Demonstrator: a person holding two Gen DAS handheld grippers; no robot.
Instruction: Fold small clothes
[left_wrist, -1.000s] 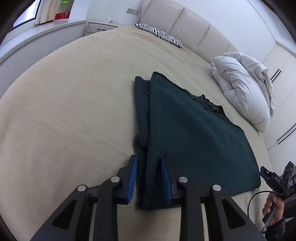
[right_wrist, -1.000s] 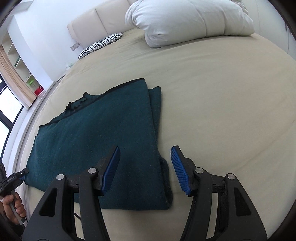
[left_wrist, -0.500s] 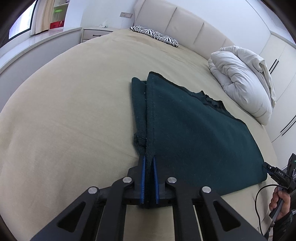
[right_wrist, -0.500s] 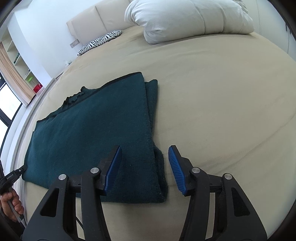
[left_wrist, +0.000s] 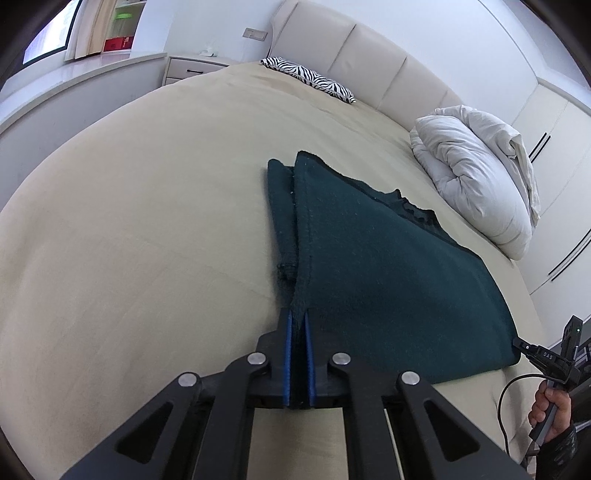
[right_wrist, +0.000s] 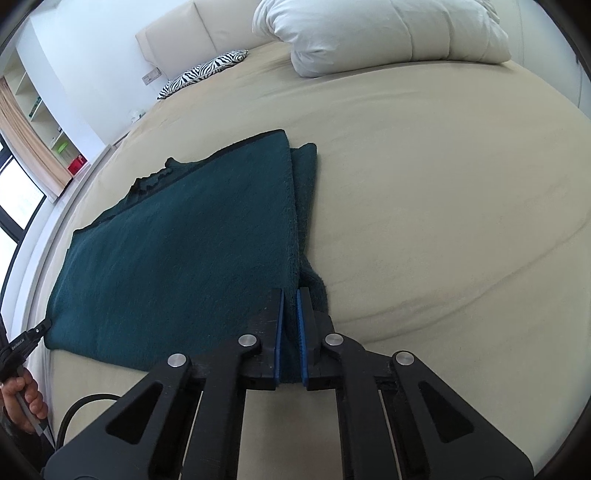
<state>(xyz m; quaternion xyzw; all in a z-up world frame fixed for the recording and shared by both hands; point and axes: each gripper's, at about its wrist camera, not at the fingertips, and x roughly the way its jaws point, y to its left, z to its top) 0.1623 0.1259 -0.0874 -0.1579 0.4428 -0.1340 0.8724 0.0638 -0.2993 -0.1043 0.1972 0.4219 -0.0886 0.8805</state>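
Left wrist view is showing the left tongs (left_wrist: 297, 325) pinching the near corner of the dark green garment (left_wrist: 369, 273), blue pads pressed together with a ridge of cloth rising between them. The garment is lying flat on the beige bed (left_wrist: 129, 240), partly folded, with a narrow strip of its lower layer peeking out along the left edge of the upper layer. At the garment's opposite near corner, far right in this view, the right tongs (left_wrist: 518, 343) are touching the cloth, and the right hand (left_wrist: 552, 410) is gripping their handle with a black cable looping beside it. Beyond the garment, a white duvet (left_wrist: 476, 177) is sitting bunched near the padded headboard (left_wrist: 369, 66), and a zebra-print pillow (left_wrist: 310, 78) is lying farther back, well apart from the garment.

Right wrist view is showing the right tongs (right_wrist: 290, 306) clamped on the garment (right_wrist: 184, 251) at its near right corner; their jaws have just been closing, and the cloth is now squeezed between the blue pads. A darker lower layer is bulging out just right of the pads. At the garment's far left corner the left tongs (right_wrist: 47, 325) are meeting the cloth, with the left hand (right_wrist: 26, 402) wrapped around the handle below. The duvet (right_wrist: 384, 33) and zebra-print pillow (right_wrist: 203, 72) are resting past the garment's far edge.
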